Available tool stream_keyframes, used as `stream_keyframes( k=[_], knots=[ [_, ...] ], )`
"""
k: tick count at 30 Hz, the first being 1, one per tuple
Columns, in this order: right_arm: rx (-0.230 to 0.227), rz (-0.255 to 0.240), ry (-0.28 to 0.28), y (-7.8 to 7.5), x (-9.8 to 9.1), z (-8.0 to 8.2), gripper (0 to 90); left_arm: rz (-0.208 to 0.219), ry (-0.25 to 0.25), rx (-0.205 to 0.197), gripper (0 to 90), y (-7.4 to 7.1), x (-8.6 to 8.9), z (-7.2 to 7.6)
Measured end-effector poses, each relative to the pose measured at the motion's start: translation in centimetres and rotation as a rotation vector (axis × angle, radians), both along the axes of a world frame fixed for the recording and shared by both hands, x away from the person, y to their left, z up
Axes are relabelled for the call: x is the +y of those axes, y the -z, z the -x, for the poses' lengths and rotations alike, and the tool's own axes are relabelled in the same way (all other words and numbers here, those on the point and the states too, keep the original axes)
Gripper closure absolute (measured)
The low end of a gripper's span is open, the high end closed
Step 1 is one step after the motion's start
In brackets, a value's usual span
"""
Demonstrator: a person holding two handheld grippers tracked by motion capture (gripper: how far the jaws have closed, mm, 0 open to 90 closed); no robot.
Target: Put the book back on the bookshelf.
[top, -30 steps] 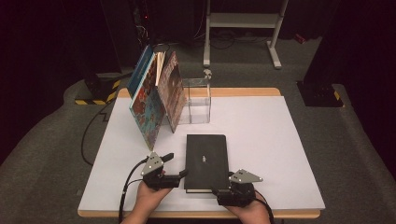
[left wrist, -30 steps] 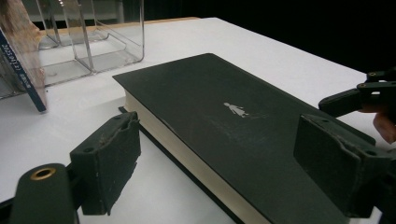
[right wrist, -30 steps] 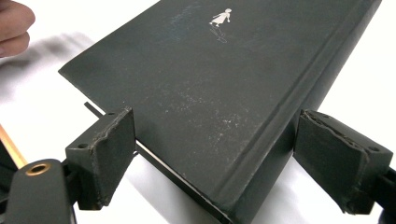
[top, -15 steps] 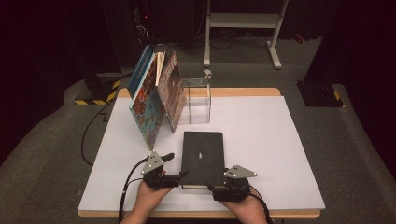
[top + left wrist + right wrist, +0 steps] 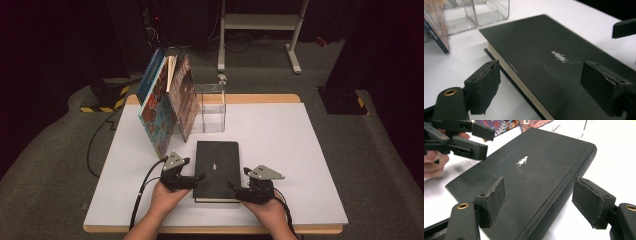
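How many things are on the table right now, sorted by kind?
Black book lying flat: 1
Colourful books standing and leaning: at least 2; a third cover edge may sit behind them, I cannot tell
Clear plastic box: 1
Total: at least 4 things, on the table

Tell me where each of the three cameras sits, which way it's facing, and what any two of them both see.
High view: above the person's side, facing forward and down on the table; both hands, left gripper and right gripper flank the black book.
Left gripper view: rides the left gripper, looking across the book's page edge; its open jaws show.
Right gripper view: rides the right gripper, looking over the book's spine side; its open jaws show.
Shared: both gripper views show the book's small white figure.
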State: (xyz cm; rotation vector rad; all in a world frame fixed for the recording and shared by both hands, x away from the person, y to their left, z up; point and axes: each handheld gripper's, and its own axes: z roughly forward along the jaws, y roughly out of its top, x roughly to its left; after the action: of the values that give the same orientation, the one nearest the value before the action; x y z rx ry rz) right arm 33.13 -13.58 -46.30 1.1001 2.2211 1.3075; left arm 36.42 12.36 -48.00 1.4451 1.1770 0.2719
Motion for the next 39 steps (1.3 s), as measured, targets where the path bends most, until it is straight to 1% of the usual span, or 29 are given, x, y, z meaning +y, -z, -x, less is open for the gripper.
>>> stream_keyframes(
  k=[2, 4, 5, 6, 7, 9, 11, 14, 16, 17, 19, 22, 23, 25, 27, 28, 29, 30, 31, 33, 35, 37, 39],
  knots=[
    [0.002, 0.003, 0.007, 0.6, 0.0, -0.1, 25.6, 0.016, -0.012, 0.017, 15.8, 0.2, -0.2, -0.4],
    [0.02, 0.001, 0.01, 1.4, -0.1, -0.3, 25.5, 0.003, -0.001, 0.034, 15.7, 0.3, -0.4, -0.8],
    [0.032, 0.011, 0.0, 1.7, -0.1, -0.4, 25.1, 0.005, -0.001, 0.04, 15.1, 0.3, -0.6, -0.9],
    [0.035, 0.012, 0.001, 1.7, -0.1, -0.5, 25.1, 0.0, 0.007, 0.045, 15.0, 0.4, -0.7, -0.9],
    [0.041, 0.0, 0.003, 1.8, -0.2, -0.5, 25.0, -0.002, 0.006, 0.046, 14.9, 0.4, -0.9, -1.1],
    [0.048, -0.004, 0.003, 1.9, -0.3, -0.5, 25.1, 0.007, -0.002, 0.052, 14.8, 0.5, -1.0, -1.3],
    [0.05, -0.005, -0.001, 1.9, -0.3, -0.5, 25.3, -0.009, -0.02, 0.062, 14.8, 0.8, -1.1, -1.8],
    [0.055, -0.009, -0.002, 2.0, -0.3, -0.5, 25.4, 0.026, -0.021, 0.094, 14.4, 1.0, -1.0, -2.2],
    [0.055, -0.01, -0.005, 2.0, -0.3, -0.4, 25.5, 0.033, -0.014, 0.098, 14.9, 1.0, -1.0, -2.3],
    [0.055, -0.009, -0.007, 2.0, -0.3, -0.3, 25.5, 0.045, -0.011, 0.103, 15.1, 1.1, -1.1, -2.3],
    [0.056, -0.012, -0.008, 2.0, -0.3, -0.3, 25.5, 0.054, 0.001, 0.114, 15.1, 1.1, -1.1, -2.4],
    [0.062, -0.015, -0.014, 2.0, -0.2, -0.3, 25.5, 0.053, 0.017, 0.106, 16.0, 1.1, -1.3, -2.2],
    [0.063, -0.015, -0.016, 2.0, -0.2, -0.3, 25.5, 0.045, 0.023, 0.101, 16.5, 1.1, -1.4, -2.1],
    [0.061, -0.016, -0.016, 2.1, -0.1, -0.2, 25.5, 0.043, 0.019, 0.098, 15.9, 1.1, -1.5, -2.1],
    [0.062, -0.016, -0.016, 2.1, -0.1, -0.1, 25.5, 0.026, 0.021, 0.096, 15.7, 0.9, -1.6, -2.1],
    [0.06, -0.014, -0.019, 2.0, -0.1, -0.1, 25.5, 0.016, 0.023, 0.084, 15.6, 0.7, -1.6, -2.0],
    [0.058, -0.016, -0.02, 2.0, -0.1, 0.0, 25.6, 0.018, 0.02, 0.081, 15.6, 0.6, -1.7, -2.0],
    [0.055, -0.017, -0.021, 2.0, -0.1, 0.0, 25.6, 0.003, 0.026, 0.071, 15.8, 0.4, -1.6, -1.9],
    [0.052, -0.018, -0.023, 2.0, -0.2, 0.1, 25.5, 0.011, 0.022, 0.066, 16.0, 0.3, -1.7, -1.9],
    [0.053, -0.024, -0.02, 2.0, -0.2, 0.1, 25.5, 0.005, 0.026, 0.051, 16.4, -0.1, -1.6, -1.8],
    [0.054, -0.028, -0.02, 1.9, -0.3, 0.2, 25.5, 0.014, 0.021, 0.036, 18.0, -0.4, -1.6, -1.8],
    [0.053, -0.032, -0.023, 1.9, -0.4, 0.2, 25.5, 0.023, 0.021, 0.035, 19.7, -0.6, -1.5, -2.0],
    [0.051, -0.035, -0.023, 1.9, -0.5, 0.2, 25.5, 0.022, 0.019, 0.03, 23.0, -0.7, -1.5, -2.2]
  ],
)
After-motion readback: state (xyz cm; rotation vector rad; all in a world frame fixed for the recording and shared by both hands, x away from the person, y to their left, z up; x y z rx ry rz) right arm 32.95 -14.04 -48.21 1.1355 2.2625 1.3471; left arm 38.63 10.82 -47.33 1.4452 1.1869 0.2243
